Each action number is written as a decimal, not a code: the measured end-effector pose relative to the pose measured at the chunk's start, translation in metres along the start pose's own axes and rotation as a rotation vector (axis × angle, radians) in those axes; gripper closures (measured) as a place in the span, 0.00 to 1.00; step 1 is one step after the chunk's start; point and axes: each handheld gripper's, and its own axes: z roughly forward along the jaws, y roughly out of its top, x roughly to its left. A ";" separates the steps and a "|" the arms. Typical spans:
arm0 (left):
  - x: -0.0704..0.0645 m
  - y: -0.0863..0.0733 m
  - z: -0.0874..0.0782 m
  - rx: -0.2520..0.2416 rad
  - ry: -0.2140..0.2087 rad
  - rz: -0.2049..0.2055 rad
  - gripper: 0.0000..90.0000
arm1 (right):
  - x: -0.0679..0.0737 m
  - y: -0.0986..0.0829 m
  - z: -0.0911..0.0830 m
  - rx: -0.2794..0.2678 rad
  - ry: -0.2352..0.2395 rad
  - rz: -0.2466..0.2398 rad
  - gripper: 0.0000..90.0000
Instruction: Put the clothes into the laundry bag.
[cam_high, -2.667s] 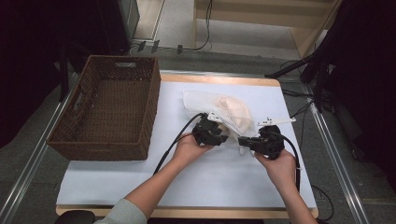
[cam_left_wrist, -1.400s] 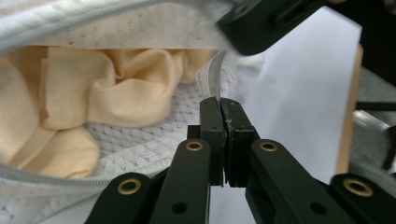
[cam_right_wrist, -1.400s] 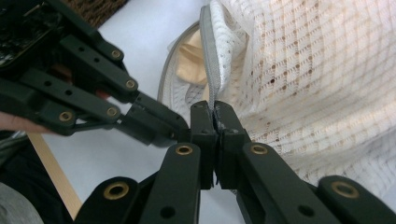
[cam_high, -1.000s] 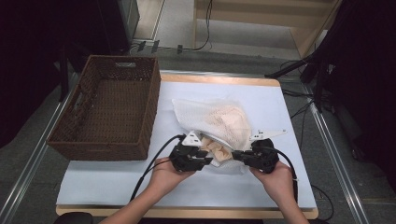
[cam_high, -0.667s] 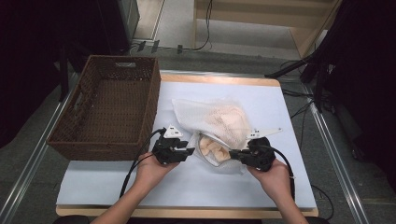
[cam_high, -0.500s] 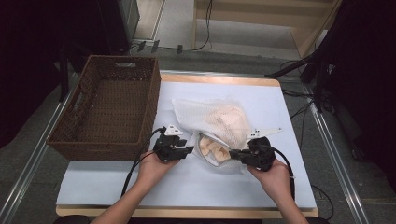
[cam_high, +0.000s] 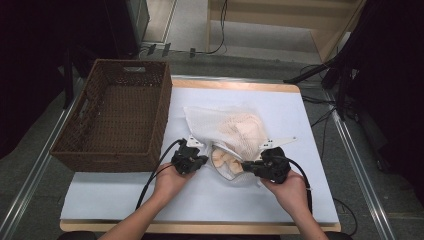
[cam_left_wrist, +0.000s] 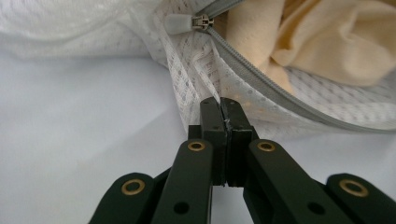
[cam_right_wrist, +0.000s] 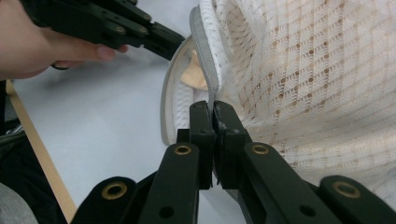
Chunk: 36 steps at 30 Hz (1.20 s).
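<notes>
on the white table, both tongs (cam_left_wrist: 220, 103) (cam_right_wrist: 210, 108) pinch the mesh bag's (cam_high: 222, 125) open zipper edge.

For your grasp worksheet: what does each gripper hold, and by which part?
Both hold the white mesh bag: the left gripper pinches mesh below the zip, and the right gripper pinches the grey zip edge of the opening.

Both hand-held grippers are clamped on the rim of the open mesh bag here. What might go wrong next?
1. The left hand-held gripper pinches only a thin fold of the mesh laundry bag below the zipper pull; the mesh may slip out or snag.
2. The right hand-held gripper grips the grey zipper edge; pulling apart could strain that seam.
3. The cream cloth sits at the open mouth and may spill onto the table.
</notes>
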 end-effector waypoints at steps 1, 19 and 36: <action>-0.001 -0.002 -0.006 -0.006 -0.011 -0.006 1.00 | 0.000 0.001 0.001 0.001 0.002 -0.007 0.98; -0.018 -0.057 -0.071 -0.043 -0.049 -0.110 1.00 | 0.014 0.015 0.015 0.009 0.020 -0.069 0.98; -0.002 -0.051 -0.081 -0.098 -0.026 -0.112 0.83 | 0.030 -0.005 0.036 0.121 0.038 -0.102 0.98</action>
